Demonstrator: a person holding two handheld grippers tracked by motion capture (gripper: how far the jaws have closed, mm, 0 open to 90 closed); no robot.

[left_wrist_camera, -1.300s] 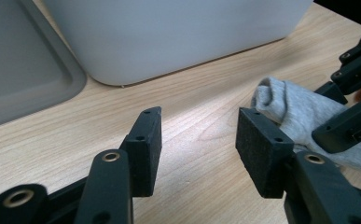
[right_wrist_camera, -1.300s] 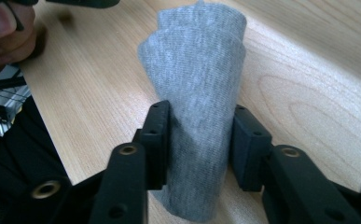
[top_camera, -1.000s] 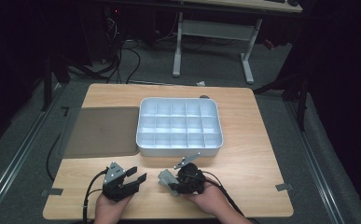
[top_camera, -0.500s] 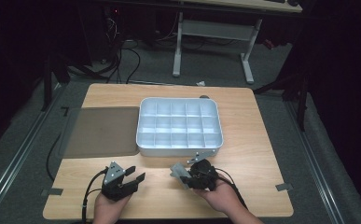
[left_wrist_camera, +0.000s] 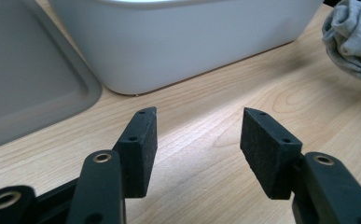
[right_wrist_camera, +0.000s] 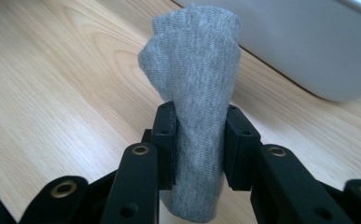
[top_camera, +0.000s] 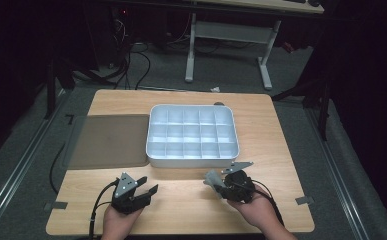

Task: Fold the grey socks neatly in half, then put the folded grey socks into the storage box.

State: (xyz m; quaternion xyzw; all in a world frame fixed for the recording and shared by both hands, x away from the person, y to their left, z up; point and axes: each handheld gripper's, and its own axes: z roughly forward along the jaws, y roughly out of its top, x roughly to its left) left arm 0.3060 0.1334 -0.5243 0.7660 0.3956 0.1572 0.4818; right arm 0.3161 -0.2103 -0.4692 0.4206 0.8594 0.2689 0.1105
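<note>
At 6 o'clock of the tray (top_camera: 193,158), a rolled grey sock (right_wrist_camera: 192,102) is clamped upright in the right gripper (top_camera: 215,181), likely for binning. Left gripper (left_wrist_camera: 197,140) is parked at 7 o'clock, jaws just widened, nothing between.

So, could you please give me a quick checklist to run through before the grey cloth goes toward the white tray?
1. Grip on the grey cloth: right gripper has its jaws shut on the cloth from both sides. Ok.
2. Cloth off the table: cannot tell.
3. Divided white tray compartments free: all look bare in the high view. Ok.
4. Left gripper free: jaws have just been opening, nothing between them. Ok.
5. Grey lid out of the path: it lies left of the tray. Ok.
</note>
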